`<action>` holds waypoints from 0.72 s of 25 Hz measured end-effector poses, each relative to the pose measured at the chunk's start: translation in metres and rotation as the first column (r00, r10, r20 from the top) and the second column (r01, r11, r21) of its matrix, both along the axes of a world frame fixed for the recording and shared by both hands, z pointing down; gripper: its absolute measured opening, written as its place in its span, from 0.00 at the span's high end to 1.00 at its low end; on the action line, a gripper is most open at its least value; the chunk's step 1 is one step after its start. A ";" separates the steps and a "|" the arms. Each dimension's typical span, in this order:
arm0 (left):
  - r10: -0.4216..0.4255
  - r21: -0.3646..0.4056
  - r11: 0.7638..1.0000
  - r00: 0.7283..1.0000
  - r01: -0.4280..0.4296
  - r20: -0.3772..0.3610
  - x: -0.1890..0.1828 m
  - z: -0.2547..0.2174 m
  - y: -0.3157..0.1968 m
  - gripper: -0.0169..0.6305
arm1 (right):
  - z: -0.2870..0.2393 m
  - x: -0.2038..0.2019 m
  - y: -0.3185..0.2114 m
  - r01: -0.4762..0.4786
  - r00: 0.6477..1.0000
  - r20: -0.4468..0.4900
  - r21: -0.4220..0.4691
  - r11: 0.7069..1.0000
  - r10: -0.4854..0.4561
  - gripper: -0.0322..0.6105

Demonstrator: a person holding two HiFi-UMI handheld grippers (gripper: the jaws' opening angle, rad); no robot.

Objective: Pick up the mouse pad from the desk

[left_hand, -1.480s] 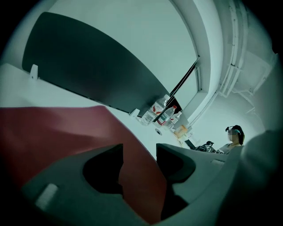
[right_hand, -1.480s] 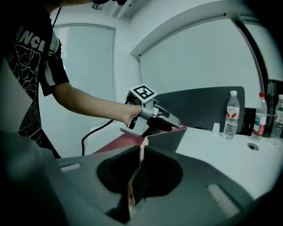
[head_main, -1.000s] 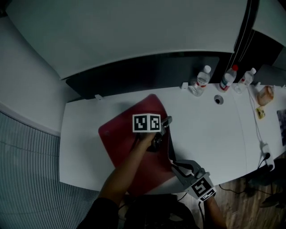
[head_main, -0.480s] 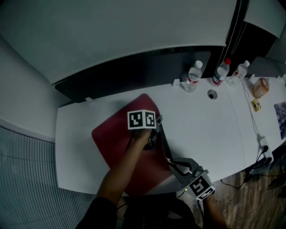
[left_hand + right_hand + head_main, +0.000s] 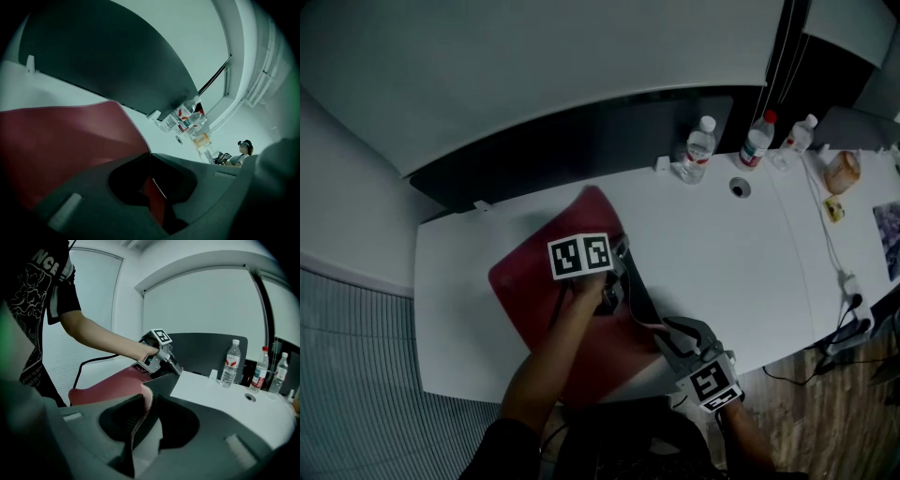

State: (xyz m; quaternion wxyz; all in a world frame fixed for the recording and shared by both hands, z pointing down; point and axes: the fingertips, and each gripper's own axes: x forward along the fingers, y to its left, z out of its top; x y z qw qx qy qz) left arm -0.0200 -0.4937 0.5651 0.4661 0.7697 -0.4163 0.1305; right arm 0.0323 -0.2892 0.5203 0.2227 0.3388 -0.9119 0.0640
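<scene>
The dark red mouse pad (image 5: 530, 286) lies on the white desk (image 5: 722, 253), with its right edge lifted. My left gripper (image 5: 619, 274) holds that edge near the far corner. Its jaws have just been closing, and in the left gripper view (image 5: 149, 157) they pinch the pad (image 5: 70, 136). My right gripper (image 5: 668, 333) is at the near end of the same edge. Its jaws have just been opening. In the right gripper view (image 5: 150, 401) the pad's curled edge (image 5: 140, 420) stands between them with a gap beside it.
Three water bottles (image 5: 699, 148) (image 5: 757, 141) (image 5: 797, 134) stand at the desk's back right beside a cable hole (image 5: 739, 187). A dark panel (image 5: 581, 141) runs along the back edge. A wrapped item (image 5: 841, 172) and cables (image 5: 848, 291) lie far right.
The left gripper's jaws have closed on the pad's right edge. The right gripper has sunk slightly and its jaws have spread around the pad's edge.
</scene>
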 end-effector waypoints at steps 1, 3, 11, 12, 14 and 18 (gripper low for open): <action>-0.012 0.004 1.000 1.000 0.012 -0.009 -0.002 -0.003 0.002 0.95 | 0.001 0.001 -0.001 -0.014 1.000 0.005 -0.007 1.000 0.014 0.78; -0.033 0.014 0.999 0.999 0.034 -0.028 -0.005 -0.008 0.005 0.95 | 0.006 0.001 0.000 -0.022 1.000 0.020 -0.041 0.999 0.023 0.73; -0.078 0.093 0.992 0.995 0.083 -0.054 -0.018 -0.031 0.018 0.95 | 0.010 -0.021 0.025 0.086 0.995 0.063 -0.069 0.994 -0.081 0.92; -0.085 0.110 0.990 0.995 0.091 -0.057 -0.020 -0.037 0.021 0.95 | 0.006 -0.021 0.027 0.086 0.993 0.081 -0.068 0.994 -0.080 0.92; -0.103 0.142 0.984 0.992 0.112 -0.067 -0.024 -0.048 0.025 0.95 | -0.004 -0.016 0.027 0.067 0.990 0.128 -0.063 0.996 -0.059 0.92; -0.148 0.197 0.967 0.985 0.162 -0.087 -0.040 -0.071 0.036 0.95 | -0.030 0.002 0.019 -0.002 0.978 0.209 -0.037 0.999 0.009 0.92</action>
